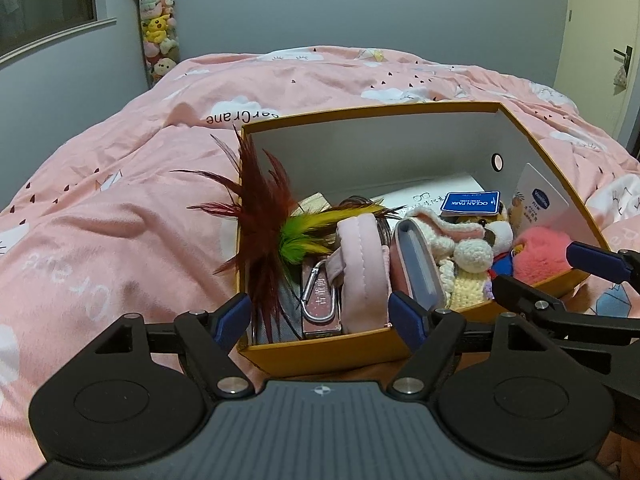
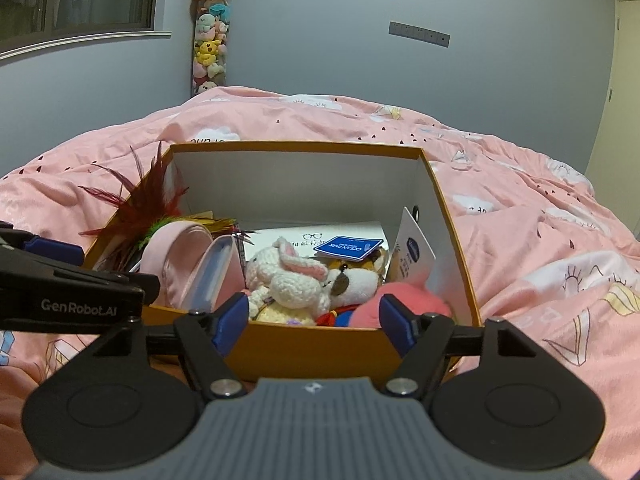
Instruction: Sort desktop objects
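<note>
Plushies like the crochet bunny (image 2: 286, 280) in the orange box (image 2: 320, 346) look squishy and light, so grab mid-body; left claw (image 1: 322, 316) and right claw (image 2: 314, 320) both released, empty.

The left gripper (image 1: 322, 320) points downward at lower centre, jaws wide apart, nothing between; the right gripper (image 2: 316, 322) likewise, empty.
</note>
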A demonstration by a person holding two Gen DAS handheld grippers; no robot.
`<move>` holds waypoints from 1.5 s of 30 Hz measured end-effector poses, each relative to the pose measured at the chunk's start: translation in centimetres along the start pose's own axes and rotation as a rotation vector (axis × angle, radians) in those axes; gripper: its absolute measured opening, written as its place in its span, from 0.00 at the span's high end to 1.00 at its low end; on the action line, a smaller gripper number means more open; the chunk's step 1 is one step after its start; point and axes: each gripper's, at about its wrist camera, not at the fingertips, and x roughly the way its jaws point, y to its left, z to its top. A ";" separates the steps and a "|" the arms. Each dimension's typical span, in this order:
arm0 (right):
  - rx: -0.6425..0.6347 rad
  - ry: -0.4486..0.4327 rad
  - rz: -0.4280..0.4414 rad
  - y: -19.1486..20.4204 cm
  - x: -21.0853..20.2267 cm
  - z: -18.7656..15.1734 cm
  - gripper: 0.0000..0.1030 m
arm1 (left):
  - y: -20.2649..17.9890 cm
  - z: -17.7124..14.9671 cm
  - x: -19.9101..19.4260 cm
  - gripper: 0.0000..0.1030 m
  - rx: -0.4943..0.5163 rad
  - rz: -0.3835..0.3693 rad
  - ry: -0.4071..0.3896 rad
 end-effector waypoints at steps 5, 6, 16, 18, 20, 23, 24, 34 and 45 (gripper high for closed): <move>0.000 0.001 -0.007 0.1 0.0 0.0 0.27 | 0.1 -0.1 0.1 0.13 -0.007 -0.001 -0.001; 0.000 0.001 -0.007 0.1 0.0 0.0 0.27 | 0.1 -0.1 0.1 0.13 -0.011 -0.002 0.000; -0.008 0.001 -0.016 0.2 0.0 -0.2 0.24 | 0.5 -0.2 0.4 0.13 -0.028 -0.010 0.003; -0.008 0.001 -0.016 0.2 0.0 -0.2 0.24 | 0.4 -0.2 0.4 0.13 -0.028 -0.010 0.004; -0.008 0.001 -0.016 0.2 0.1 -0.2 0.24 | 0.5 -0.2 0.4 0.13 -0.028 -0.009 0.004; -0.009 0.001 -0.015 0.1 0.0 -0.2 0.24 | 0.5 -0.2 0.4 0.13 -0.028 -0.010 0.004; -0.009 0.001 -0.015 0.1 0.0 -0.2 0.24 | 0.4 -0.2 0.4 0.13 -0.028 -0.009 0.004; -0.010 0.003 -0.016 0.1 0.1 -0.2 0.24 | 0.4 -0.2 0.4 0.13 -0.028 -0.009 0.004; -0.010 0.003 -0.016 0.1 0.0 -0.2 0.23 | 0.4 -0.2 0.4 0.13 -0.028 -0.009 0.004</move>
